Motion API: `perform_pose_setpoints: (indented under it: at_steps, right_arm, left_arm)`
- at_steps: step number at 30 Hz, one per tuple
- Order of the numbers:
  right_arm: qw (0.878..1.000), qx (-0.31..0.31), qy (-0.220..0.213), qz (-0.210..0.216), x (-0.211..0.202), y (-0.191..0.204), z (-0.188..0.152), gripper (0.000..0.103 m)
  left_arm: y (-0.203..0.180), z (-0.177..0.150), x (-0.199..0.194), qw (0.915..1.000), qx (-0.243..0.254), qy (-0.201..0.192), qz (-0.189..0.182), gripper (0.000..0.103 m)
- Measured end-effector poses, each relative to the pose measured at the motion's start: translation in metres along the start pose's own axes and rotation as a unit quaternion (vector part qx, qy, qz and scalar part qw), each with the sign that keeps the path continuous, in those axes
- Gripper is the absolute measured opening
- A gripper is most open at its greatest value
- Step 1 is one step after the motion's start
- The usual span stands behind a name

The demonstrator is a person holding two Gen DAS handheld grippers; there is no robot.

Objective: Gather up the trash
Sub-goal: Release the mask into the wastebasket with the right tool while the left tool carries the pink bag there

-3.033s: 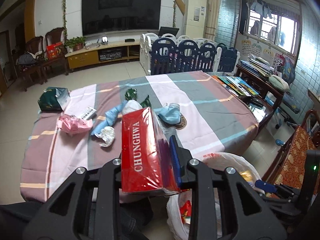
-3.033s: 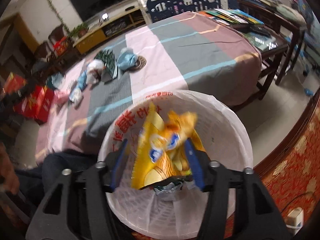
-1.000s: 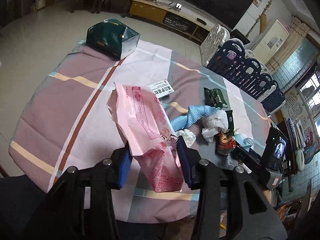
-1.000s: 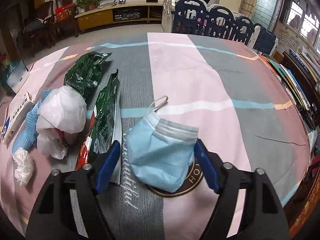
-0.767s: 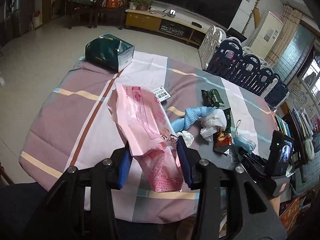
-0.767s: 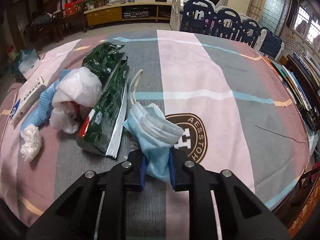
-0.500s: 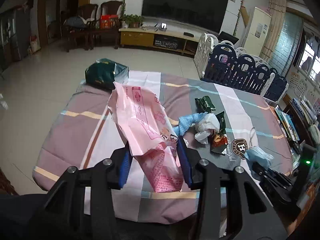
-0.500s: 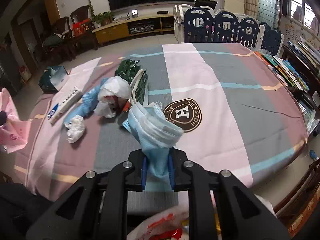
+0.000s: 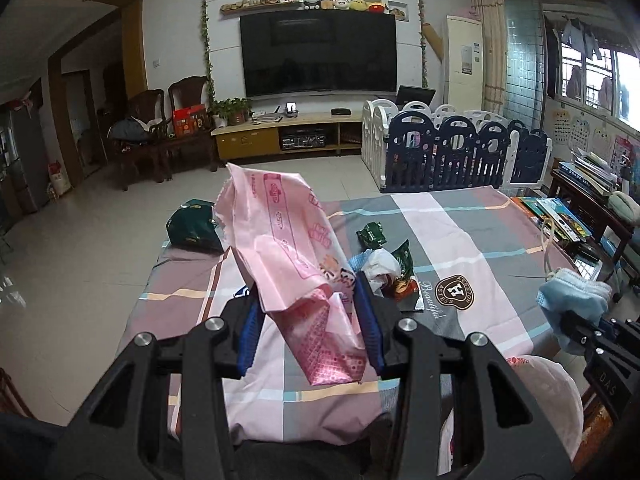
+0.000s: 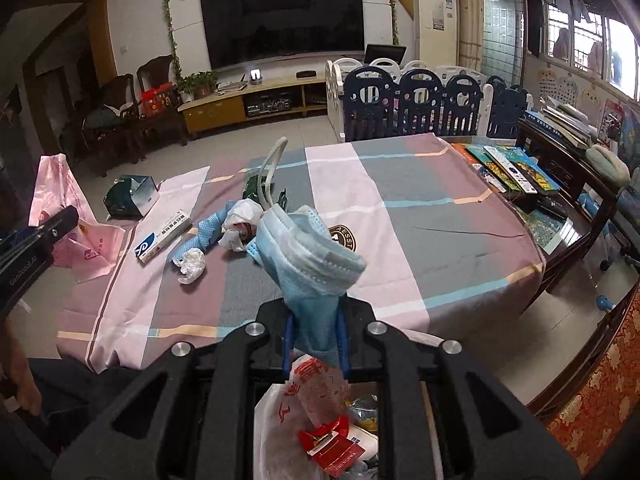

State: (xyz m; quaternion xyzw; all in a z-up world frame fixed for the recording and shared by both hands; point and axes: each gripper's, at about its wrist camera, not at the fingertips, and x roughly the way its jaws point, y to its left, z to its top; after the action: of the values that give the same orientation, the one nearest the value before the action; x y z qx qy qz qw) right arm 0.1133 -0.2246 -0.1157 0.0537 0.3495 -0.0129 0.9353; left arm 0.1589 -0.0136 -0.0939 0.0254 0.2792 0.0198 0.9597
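Observation:
My left gripper (image 9: pixel 308 320) is shut on a crumpled pink plastic bag (image 9: pixel 288 264) and holds it above the near edge of the table; the bag also shows in the right wrist view (image 10: pixel 68 208). My right gripper (image 10: pixel 316 332) is shut on a blue face mask (image 10: pixel 308 252), held above the white trash bag (image 10: pixel 316 412) below the table edge. The mask also shows in the left wrist view (image 9: pixel 572 300), above the bag's rim (image 9: pixel 540 384). The trash bag holds a red packet (image 10: pixel 336 452) and other wrappers.
On the striped tablecloth (image 10: pixel 400 208) lie a white medicine box (image 10: pixel 162 236), a blue cloth (image 10: pixel 200 236), white crumpled tissues (image 10: pixel 192 264), green wrappers (image 9: pixel 402 268) and a dark green box (image 10: pixel 132 196). Books (image 10: pixel 508 172) lie at the table's right edge.
Both grippers have drawn back from the table and lifted. The right one closed on the mask and carried it over the trash bag. The left still holds the pink bag.

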Motion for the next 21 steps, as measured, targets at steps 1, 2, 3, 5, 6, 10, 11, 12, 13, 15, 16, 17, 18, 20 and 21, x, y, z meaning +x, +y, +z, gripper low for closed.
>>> perform_pose_setpoints:
  at_steps: [1,2,3,5,6,10,11,12,13,15,16,17,18,20,21]
  right_arm:
    - [1.0,-0.002,-0.003,0.001,-0.003,0.001,0.001,0.018]
    - [1.0,-0.004,-0.007,0.003,-0.007,0.004,0.003,0.018]
    - [1.0,-0.006,-0.009,0.006,-0.009,0.006,0.004,0.018]
    - [1.0,-0.009,-0.012,0.012,-0.012,0.009,0.005,0.018]
    - [1.0,-0.011,-0.013,0.015,-0.014,0.012,0.006,0.018]
    - [0.999,-0.017,-0.022,0.023,-0.02,0.019,0.008,0.018]
    - [0.999,-0.019,-0.024,0.022,-0.022,0.021,0.009,0.018]
    - [0.999,-0.02,-0.025,0.022,-0.023,0.021,0.009,0.018]
    - [0.999,-0.02,-0.025,0.022,-0.023,0.021,0.009,0.018]
    - [0.999,-0.019,-0.025,0.022,-0.024,0.022,0.009,0.018]
    - [0.999,-0.019,-0.025,0.022,-0.025,0.022,0.009,0.018]
    - [0.999,-0.018,-0.026,0.021,-0.025,0.022,0.009,0.018]
    - [0.999,-0.018,-0.026,0.021,-0.026,0.022,0.009,0.018]
    - [0.999,-0.016,-0.024,0.02,-0.026,0.022,0.008,0.018]
    - [0.999,-0.015,-0.023,0.021,-0.026,0.022,0.007,0.018]
  left_arm:
    - [0.001,0.0,-0.001,1.0,0.0,0.0,0.0,0.044]
    - [0.003,0.0,-0.002,1.0,-0.002,0.0,-0.001,0.044]
    - [0.004,-0.001,-0.004,1.0,-0.004,0.0,-0.002,0.044]
    - [0.007,-0.001,-0.006,1.0,-0.008,0.0,-0.003,0.044]
    - [0.008,0.0,-0.006,1.0,-0.009,-0.001,-0.003,0.044]
    - [0.009,0.003,-0.013,0.9999,-0.014,-0.01,-0.001,0.044]
    - [0.01,0.003,-0.014,0.9998,-0.015,-0.012,-0.001,0.044]
    - [0.009,0.003,-0.014,0.9998,-0.015,-0.013,0.0,0.044]
    - [0.009,0.003,-0.014,0.9998,-0.014,-0.012,0.0,0.044]
    - [0.009,0.001,-0.013,0.9998,-0.016,-0.007,-0.005,0.044]
    - [0.009,0.001,-0.012,0.9998,-0.018,-0.005,-0.009,0.044]
    - [0.009,0.001,-0.013,0.9998,-0.018,-0.005,-0.011,0.044]
    - [0.008,0.001,-0.013,0.9998,-0.018,-0.005,-0.012,0.044]
    - [0.008,0.001,-0.015,0.9998,-0.016,-0.008,-0.013,0.044]
    - [0.008,0.002,-0.014,0.9998,-0.015,-0.009,-0.013,0.044]
